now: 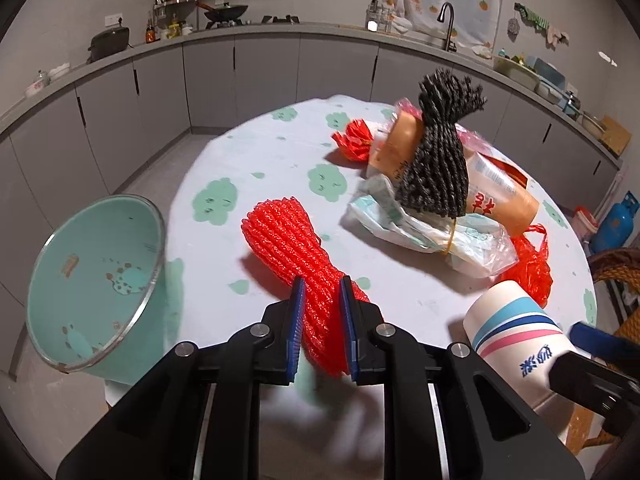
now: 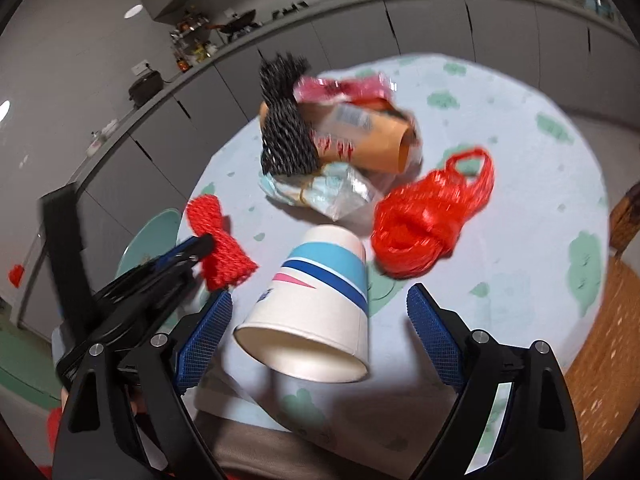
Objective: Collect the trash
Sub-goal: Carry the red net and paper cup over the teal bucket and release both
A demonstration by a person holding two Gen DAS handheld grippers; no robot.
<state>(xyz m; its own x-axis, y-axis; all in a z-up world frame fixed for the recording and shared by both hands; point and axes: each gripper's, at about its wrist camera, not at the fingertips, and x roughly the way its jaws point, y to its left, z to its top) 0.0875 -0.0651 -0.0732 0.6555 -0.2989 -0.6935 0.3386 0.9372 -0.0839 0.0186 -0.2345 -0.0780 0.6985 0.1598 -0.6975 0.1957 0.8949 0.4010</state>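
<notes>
The red foam net (image 1: 296, 256) is clamped at its pinched waist between the blue pads of the left gripper (image 1: 320, 320), with its flared end fanning out ahead over the table (image 1: 256, 148). Seen from the right wrist, the net looks lifted clear of the cloth, though that is a judgement. The step in hand appears to be carrying it to the green bin (image 1: 96, 284), which stands just off the table's edge, to the left in the left wrist view, with its mouth tilted toward the camera. For a clean drop, the grip should be kept firm until the net is well over the rim; the foam is light and springy, so a release at the edge could let it catch or bounce out.

The paper cup (image 2: 316, 304) lies on its side between the pads of the right gripper (image 2: 320, 320), whose jaws stand wide apart and do not touch it. The cup may roll, so it would best be closed on across its body, squarely.

Farther off lie the red plastic bag (image 2: 432, 220) and a heap of the black foam net (image 1: 440, 160), the orange tube (image 1: 504, 196) and the crumpled wrapper (image 1: 400, 220).
</notes>
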